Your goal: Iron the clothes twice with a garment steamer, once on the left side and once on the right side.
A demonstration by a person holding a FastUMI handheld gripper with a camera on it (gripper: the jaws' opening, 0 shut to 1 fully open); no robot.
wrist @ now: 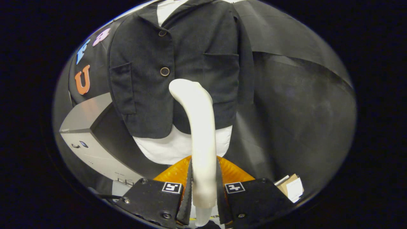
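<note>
My claw [203,187] is clenching the white curved steamer handle [198,133] before a dark corduroy buttoned jacket [178,63] hanging against black cloth wall [295,95].

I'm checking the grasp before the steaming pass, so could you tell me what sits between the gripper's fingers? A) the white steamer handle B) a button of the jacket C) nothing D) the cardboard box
A: both fingers of the gripper press on the white steamer handle, which rises toward the dark jacket.
</note>
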